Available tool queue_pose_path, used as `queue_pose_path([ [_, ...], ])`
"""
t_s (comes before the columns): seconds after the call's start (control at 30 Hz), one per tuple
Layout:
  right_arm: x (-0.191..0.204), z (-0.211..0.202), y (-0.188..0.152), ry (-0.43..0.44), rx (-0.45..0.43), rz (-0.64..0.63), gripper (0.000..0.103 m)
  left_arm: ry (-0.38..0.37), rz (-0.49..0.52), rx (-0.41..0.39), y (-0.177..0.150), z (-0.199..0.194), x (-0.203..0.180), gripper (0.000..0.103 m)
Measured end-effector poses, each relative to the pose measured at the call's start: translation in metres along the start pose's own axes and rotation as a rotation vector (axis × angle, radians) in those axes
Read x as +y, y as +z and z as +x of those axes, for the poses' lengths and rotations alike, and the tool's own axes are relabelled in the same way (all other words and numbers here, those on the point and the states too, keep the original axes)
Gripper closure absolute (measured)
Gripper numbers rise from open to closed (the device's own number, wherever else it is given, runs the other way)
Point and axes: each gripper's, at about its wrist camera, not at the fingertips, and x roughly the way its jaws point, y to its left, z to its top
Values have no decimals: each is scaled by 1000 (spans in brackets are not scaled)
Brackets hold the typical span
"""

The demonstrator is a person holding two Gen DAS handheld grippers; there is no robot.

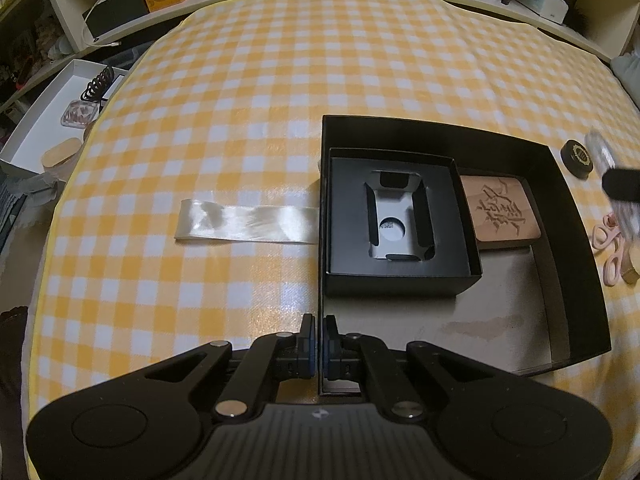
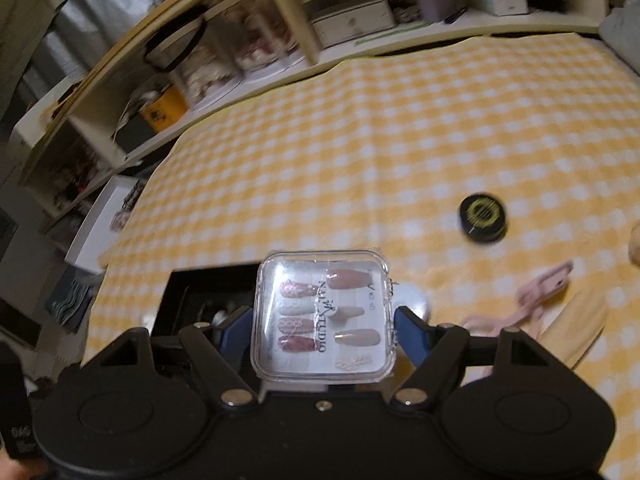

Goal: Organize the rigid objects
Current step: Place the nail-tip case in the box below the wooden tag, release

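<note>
Right hand-held gripper (image 2: 324, 326) is squeezing the clear nail case (image 2: 323, 316) by its side edges above the bench (image 2: 400, 140), near the black box (image 1: 576, 280); light, stiff, slippery plastic. Left hand-held gripper (image 1: 319, 334) is pinching the box wall.

a clear square nail case (image 2: 323, 316) is sitting lower centre of the frame, lid up; a black round tin (image 2: 482, 217) is lying flat at right; a large black box (image 1: 576, 236) is lying open at centre right.
</note>
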Motion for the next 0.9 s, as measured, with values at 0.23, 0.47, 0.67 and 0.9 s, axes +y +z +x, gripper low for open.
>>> queue_pose_path([
  [0.23,23,9,-22,13,73,3,26,12,8,12,1,5,-4,99],
  [0.47,42,15,-38,-63,71,-29,26,11,7,13,1,5,-5,99],
  [0.67,48,14,-42,-63,73,-19,26,12,8,12,1,5,-4,99],
  [0.9,52,19,-49,-102,70,-28,26,11,7,12,1,5,-4,99],
])
